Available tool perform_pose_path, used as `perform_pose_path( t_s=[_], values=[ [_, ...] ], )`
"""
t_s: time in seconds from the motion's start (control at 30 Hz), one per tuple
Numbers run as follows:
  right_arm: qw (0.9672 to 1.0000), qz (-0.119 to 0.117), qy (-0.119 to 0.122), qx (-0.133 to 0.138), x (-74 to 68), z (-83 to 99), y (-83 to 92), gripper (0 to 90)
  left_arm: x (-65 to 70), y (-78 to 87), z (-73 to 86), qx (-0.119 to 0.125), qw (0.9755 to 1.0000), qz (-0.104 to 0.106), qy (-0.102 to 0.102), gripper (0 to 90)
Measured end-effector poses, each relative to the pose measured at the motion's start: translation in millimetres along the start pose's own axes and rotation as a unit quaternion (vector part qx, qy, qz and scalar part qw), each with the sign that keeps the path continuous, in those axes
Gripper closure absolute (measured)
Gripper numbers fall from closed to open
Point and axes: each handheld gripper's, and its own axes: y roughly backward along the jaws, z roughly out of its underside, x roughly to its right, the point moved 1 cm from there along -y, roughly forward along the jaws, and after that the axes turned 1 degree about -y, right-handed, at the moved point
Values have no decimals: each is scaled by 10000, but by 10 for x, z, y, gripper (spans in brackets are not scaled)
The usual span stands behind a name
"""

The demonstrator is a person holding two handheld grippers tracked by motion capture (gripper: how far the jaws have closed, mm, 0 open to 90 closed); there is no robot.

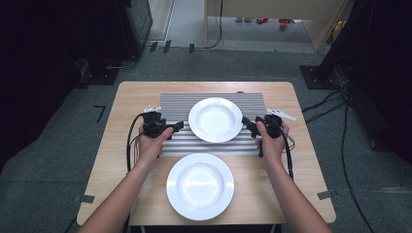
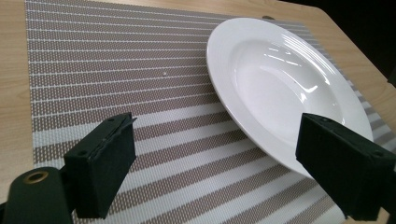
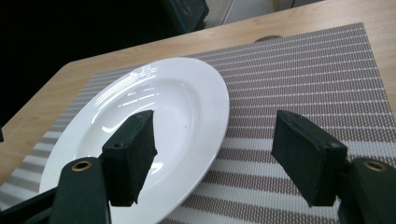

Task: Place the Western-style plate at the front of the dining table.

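Note:
A white deep plate (image 1: 215, 119) lies on a striped placemat (image 1: 173, 104) in the middle of the wooden table. A second white plate (image 1: 200, 185) rests on bare wood nearer the front edge. My left gripper (image 1: 176, 128) hovers open just left of the far plate (image 2: 285, 84), its jaws wide apart over the placemat (image 2: 121, 70). My right gripper (image 1: 248, 124) is open at that plate's right rim, with one jaw over the plate (image 3: 154, 116) and the other over the placemat (image 3: 303, 74). Neither holds anything.
The wooden table (image 1: 126, 111) has bare strips left and right of the mat. Cables (image 1: 130, 141) trail from both grippers. Grey carpet surrounds the table, with dark equipment at both sides and more cables (image 1: 340, 97) at the right.

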Motion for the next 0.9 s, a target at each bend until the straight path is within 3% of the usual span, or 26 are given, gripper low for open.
perform_pose_path(
  t_s=[0.27,0.9],
  values=[
    [9999,-55,74,-69,79,58,175,293,6,181,94,49,9997,-136,-193,117],
    [9996,24,233,-148,307,227,751,257,-123,621,375,222,9991,-342,-118,117]
  ],
)
